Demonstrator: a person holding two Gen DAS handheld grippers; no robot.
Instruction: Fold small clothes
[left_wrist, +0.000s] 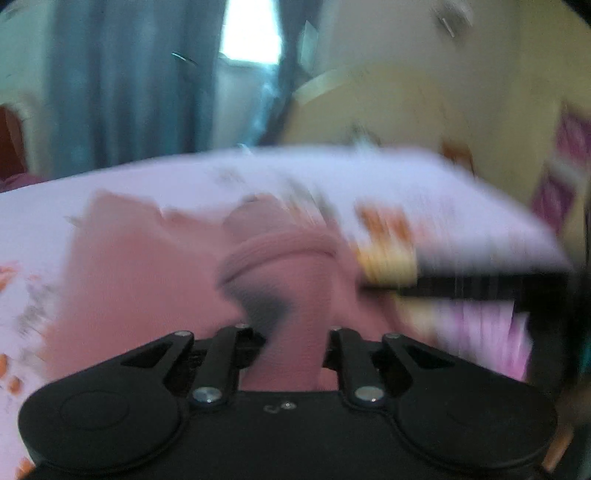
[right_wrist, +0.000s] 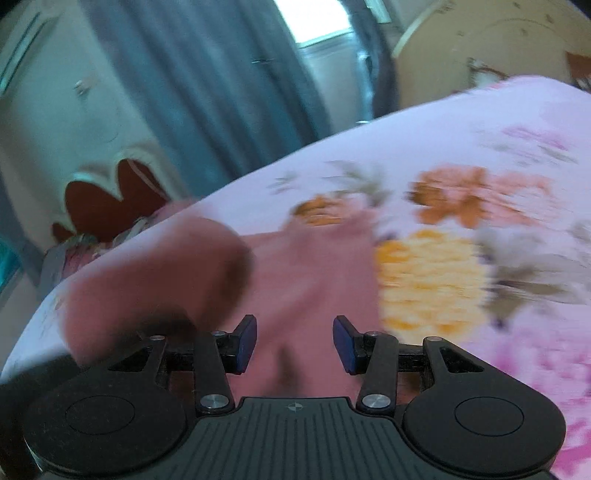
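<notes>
Both grippers, left (left_wrist: 293, 347) and right (right_wrist: 294, 345), spread over pink garment (right_wrist: 314, 280) on floral bedsheet (right_wrist: 517, 155).

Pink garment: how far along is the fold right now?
Done: nothing clearly; blur hides any finished crease. In hand: the pink garment bunches up between the left gripper fingers, apparently gripped; the right gripper is open over it. Left: folding it flat on the floral sheet.

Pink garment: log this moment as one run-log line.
item: pink garment on floral bedsheet | left gripper: fabric between jaws, grip unclear | right gripper: open over cloth | frames: motion-blurred
</notes>
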